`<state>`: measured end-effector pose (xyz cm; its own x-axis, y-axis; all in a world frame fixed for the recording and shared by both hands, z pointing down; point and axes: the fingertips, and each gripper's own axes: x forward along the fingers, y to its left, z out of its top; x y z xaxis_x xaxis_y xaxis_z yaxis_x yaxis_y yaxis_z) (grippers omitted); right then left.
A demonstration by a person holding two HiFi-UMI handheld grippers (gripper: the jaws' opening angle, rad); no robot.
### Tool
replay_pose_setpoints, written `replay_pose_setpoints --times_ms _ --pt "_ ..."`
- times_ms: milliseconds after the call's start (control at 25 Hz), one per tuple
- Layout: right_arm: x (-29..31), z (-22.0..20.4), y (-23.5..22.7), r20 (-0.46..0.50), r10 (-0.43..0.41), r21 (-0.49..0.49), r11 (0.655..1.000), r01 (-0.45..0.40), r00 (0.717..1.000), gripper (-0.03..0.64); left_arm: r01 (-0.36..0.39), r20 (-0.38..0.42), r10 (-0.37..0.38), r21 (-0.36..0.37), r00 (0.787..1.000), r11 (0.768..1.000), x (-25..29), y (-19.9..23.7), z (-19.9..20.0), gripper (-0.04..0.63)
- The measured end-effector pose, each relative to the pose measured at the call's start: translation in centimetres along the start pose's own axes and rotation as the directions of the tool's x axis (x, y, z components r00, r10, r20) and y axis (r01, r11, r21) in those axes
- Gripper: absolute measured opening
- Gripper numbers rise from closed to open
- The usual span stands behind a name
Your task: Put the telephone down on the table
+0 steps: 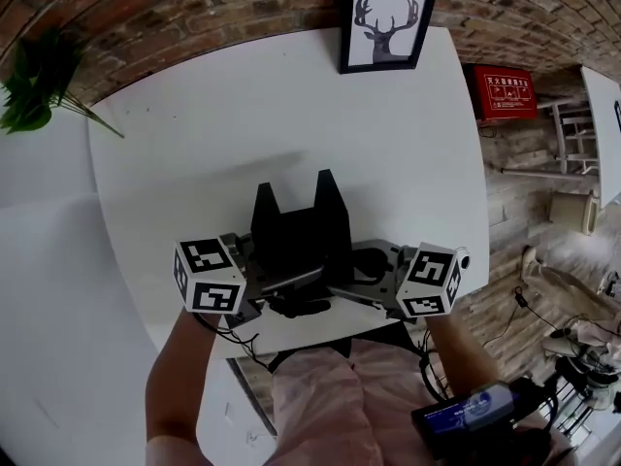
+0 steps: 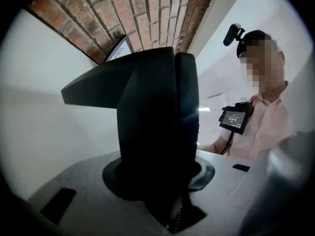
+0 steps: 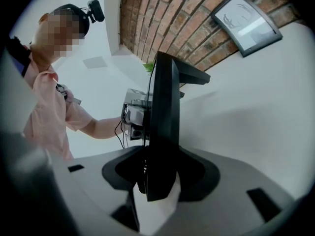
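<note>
White table (image 1: 291,115), telephone (image 1: 299,231) long axis and prongs toward brick wall (image 1: 194,8)

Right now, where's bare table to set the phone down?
Round white table is bare from the black angular telephone out to the framed deer picture at the far edge, and on both sides. Crowded only at the near edge: left tool and right tool hold it.

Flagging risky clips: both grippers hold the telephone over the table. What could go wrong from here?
1. The telephone sits between the left gripper and right gripper; opening one first could tip it.
2. It hangs close to the near edge of the table, so it might land partly off.
</note>
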<state>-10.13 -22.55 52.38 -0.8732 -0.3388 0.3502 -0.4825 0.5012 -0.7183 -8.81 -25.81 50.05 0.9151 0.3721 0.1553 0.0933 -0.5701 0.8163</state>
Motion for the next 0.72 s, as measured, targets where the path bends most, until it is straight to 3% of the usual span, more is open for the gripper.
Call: replay_pose_setpoints --times_ms 720 --pt "-0.1 -0.5 -0.8 -0.029 -0.031 0.052 0.998 0.032 0.999 0.202 0.069 0.037 -0.066 -0.103 0.997 0.992 0.3 1.3 -0.3 0.166"
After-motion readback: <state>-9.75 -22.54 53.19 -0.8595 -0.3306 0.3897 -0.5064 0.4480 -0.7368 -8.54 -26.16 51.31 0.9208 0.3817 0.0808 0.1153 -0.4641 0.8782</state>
